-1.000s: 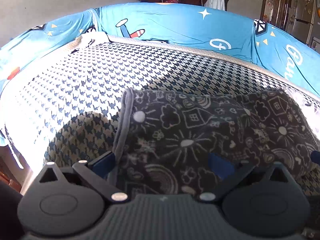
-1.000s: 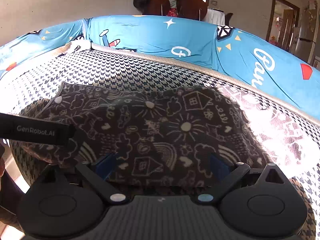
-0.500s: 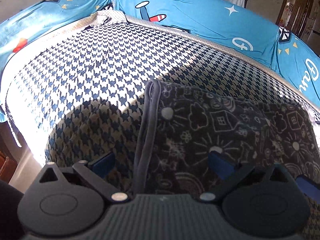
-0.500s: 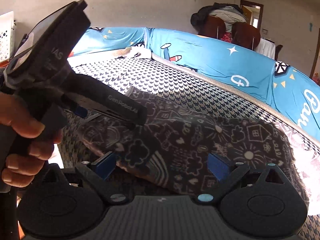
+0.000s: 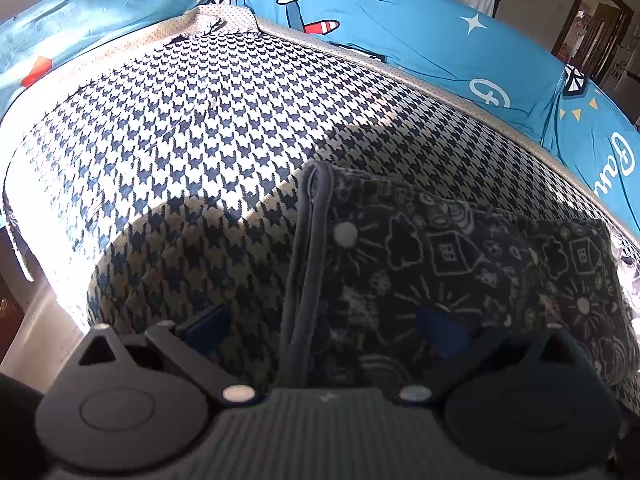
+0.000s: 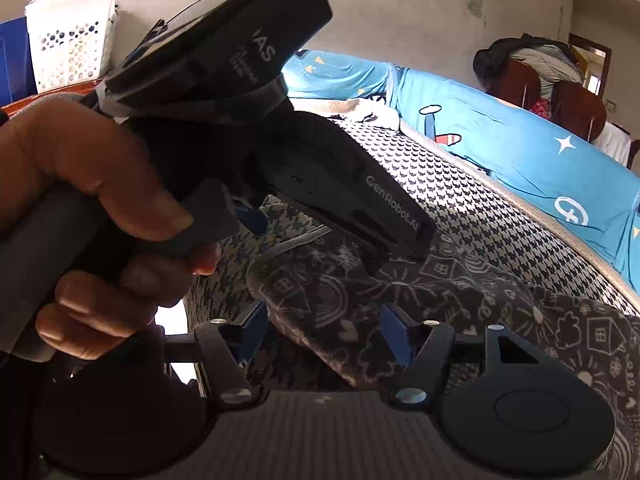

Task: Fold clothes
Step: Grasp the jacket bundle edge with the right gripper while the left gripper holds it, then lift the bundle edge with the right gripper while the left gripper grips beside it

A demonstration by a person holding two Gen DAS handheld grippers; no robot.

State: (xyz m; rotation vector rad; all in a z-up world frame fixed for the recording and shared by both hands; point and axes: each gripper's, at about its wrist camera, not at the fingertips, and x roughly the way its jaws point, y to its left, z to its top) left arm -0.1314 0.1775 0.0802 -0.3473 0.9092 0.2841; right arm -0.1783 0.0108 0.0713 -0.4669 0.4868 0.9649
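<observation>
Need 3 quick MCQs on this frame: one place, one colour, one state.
1. The folded dark cloth lies on:
A the checked cushion
B a chair
C the floor

2. The cover behind the cushion is:
A red
B blue
C green

3. The left gripper:
A shut on the cloth
B open, astride the cloth's edge
C out of view

Answers:
1 A, checks show all round the cloth.
2 B, blue with plane and star prints.
3 B, its pads stand apart, the hem between them.

left gripper fingers spread over folded dark doodle-print garment edge, contact unclear; houndstooth cover beneath.
</observation>
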